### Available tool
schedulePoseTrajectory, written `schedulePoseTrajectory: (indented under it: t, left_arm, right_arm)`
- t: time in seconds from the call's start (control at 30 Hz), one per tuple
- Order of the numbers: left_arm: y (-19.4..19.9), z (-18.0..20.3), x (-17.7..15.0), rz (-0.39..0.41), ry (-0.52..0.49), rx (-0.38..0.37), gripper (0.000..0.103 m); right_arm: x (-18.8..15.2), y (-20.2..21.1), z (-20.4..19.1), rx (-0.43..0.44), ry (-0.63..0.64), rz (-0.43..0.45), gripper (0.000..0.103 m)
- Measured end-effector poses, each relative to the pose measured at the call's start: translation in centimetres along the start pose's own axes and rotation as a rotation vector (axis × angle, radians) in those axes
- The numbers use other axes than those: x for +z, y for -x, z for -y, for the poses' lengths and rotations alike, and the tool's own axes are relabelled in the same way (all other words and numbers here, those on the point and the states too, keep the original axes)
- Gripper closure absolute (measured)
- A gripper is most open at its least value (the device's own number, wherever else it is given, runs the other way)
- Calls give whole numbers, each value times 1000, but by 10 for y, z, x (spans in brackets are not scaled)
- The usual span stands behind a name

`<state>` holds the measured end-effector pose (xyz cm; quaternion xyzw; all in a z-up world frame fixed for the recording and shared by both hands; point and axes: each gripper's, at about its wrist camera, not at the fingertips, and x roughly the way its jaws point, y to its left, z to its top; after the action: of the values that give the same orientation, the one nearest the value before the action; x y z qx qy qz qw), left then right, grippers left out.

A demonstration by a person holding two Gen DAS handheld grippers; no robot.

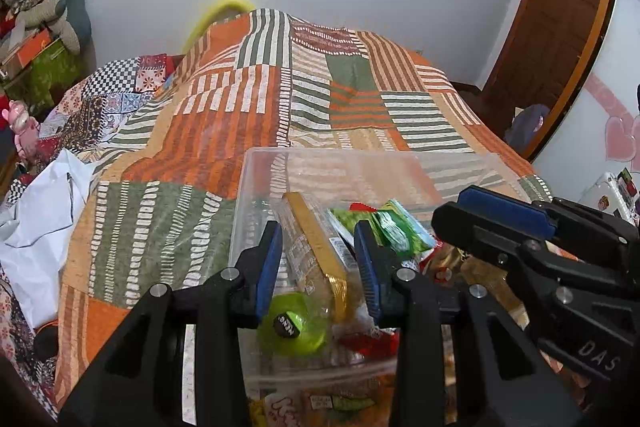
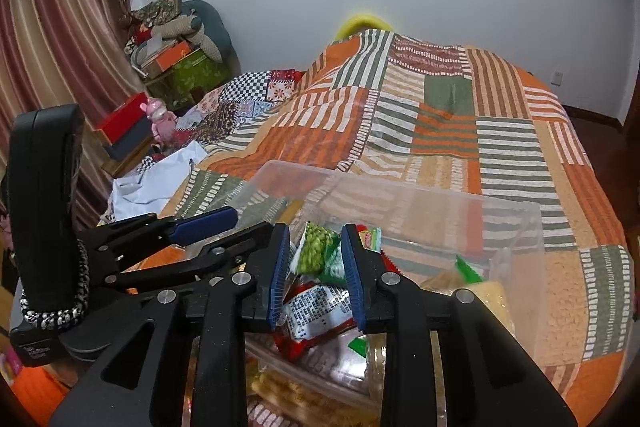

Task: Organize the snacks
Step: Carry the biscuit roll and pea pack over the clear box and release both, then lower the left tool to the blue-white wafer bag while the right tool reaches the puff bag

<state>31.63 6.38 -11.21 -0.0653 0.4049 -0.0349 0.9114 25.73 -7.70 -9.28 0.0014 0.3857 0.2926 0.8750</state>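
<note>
A clear plastic bin (image 1: 256, 195) (image 2: 520, 223) sits on the patchwork bedspread (image 1: 180, 219) and holds several snack packs. My left gripper (image 1: 318, 263) is over the bin's near left part, jaws apart around a clear sleeve of biscuits with a gold strip (image 1: 316, 247); contact is unclear. A lime-green cup (image 1: 292, 323) lies below it. My right gripper (image 2: 314, 263) is over the bin with its pads against a bunch of packets: a red-and-white pack (image 2: 316, 311) and green pea packs (image 2: 316, 247). The right gripper also shows in the left wrist view (image 1: 504, 215), and the left gripper shows in the right wrist view (image 2: 208, 223).
More snack packs (image 1: 332, 403) (image 2: 304, 395) lie below the bin's near wall. White cloth (image 1: 36, 227) lies on the bed's left edge. Boxes and a pink toy (image 2: 160, 119) stand at the left by the curtain. A wooden door (image 1: 560, 27) is at the right.
</note>
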Motion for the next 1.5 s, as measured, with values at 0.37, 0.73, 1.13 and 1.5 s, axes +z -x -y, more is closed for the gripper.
schedulePoseTrajectory:
  t: [0.37,0.73,1.13,1.5]
  left_arm:
    - [51,4,-14,50,3,12,65]
    - [108,20,-54,94,-25,83,35]
    - [123,48,-114,48,-46,8,16]
    - [95,62,-153,-23,-32,12,13]
  right_arm:
    - [-8,41,-3,-30,16,40,78]
    - [-37,97,-4,-62,25,103,66]
    - [-84,127,-2,-114,76,112,58]
    - [-119,126,1,-101,41,96,51]
